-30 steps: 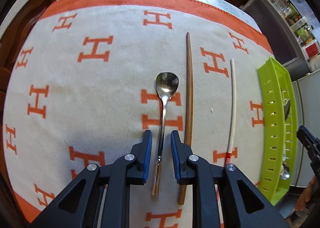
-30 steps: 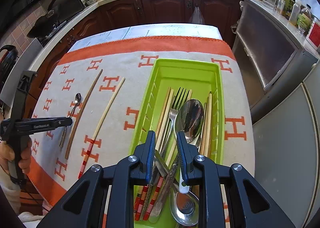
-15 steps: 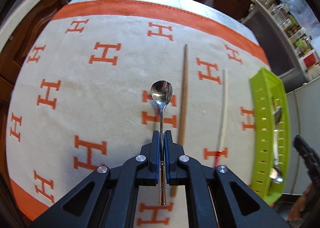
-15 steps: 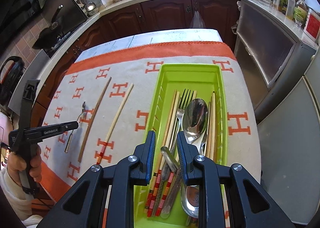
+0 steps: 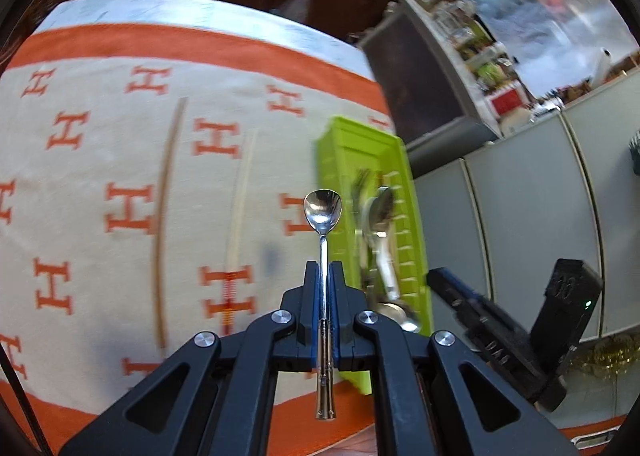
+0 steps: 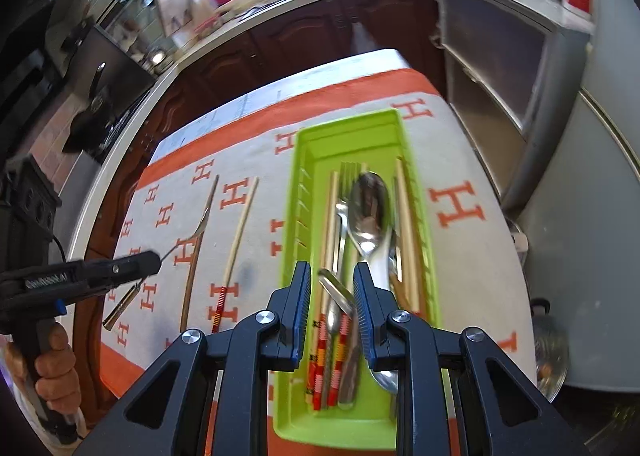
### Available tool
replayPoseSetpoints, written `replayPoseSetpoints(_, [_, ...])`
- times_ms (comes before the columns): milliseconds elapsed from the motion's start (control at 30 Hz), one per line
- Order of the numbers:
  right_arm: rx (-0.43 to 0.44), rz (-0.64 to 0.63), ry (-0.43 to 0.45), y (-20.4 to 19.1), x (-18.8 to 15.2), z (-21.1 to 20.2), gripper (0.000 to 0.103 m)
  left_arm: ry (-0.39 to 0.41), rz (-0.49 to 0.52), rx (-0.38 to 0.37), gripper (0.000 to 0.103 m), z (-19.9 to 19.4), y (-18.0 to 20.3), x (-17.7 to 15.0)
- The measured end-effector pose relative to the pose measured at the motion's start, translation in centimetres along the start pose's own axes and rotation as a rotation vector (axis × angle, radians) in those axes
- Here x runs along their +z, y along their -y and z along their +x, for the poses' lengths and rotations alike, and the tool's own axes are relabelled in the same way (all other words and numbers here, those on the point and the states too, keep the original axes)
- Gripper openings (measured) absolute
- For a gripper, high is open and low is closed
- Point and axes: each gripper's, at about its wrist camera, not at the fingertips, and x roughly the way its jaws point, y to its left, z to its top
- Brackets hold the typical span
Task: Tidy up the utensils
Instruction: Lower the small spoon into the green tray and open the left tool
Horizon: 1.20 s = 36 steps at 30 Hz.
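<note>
Orange-patterned cloth (image 5: 100, 159) beneath shiny small spoon (image 5: 322, 211), claw-pinched.

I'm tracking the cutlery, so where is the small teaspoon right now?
The small teaspoon is clamped by its handle in the left gripper, lifted above the cloth, left of the green tray and over the two loose chopsticks.

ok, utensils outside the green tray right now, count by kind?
Spoons: 1, the small spoon, clamped in the left gripper.
Chopsticks: 2, the brown chopstick and the cream chopstick, lying on the cloth.
Total: 3
</note>
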Motion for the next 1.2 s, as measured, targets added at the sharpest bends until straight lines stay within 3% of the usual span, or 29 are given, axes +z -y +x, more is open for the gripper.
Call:
replayPoseSetpoints(200, [-0.024,0.065,0.032,2.6,-1.9,-1.9,0.022,-0.027,0.081,0.028,0.002,4.8,5.6,0.7])
replayPoseSetpoints(400, [-0.050,0.090,0.038,4.1,-3.5,-2.8,0.022,-0.086,0.098,0.151,0.003,10.6,7.0,0.1])
replayPoseSetpoints(500, [-0.051,0.096,0.030,4.7,-4.1,-2.7,0.022,-0.120,0.135,0.168,0.017,11.1,7.3,-1.2])
replayPoseSetpoints(533, [-0.054,0.097,0.027,4.8,-4.3,-2.6,0.022,-0.119,0.152,0.180,0.021,10.8,7.5,-1.7])
replayPoseSetpoints(800, [-0.045,0.083,0.028,4.0,-3.9,-2.4,0.022,-0.051,0.218,0.217,0.028,5.7,7.0,-3.2])
replayPoseSetpoints(933, [-0.035,0.060,0.033,2.8,-3.8,-2.6,0.022,-0.011,0.195,0.243,0.038,2.6,4.9,-3.2])
replayPoseSetpoints(1200, [0.001,-0.005,0.027,-0.6,-2.9,-3.0,0.022,0.061,0.155,0.339,0.039,-3.1,-0.1,-2.5])
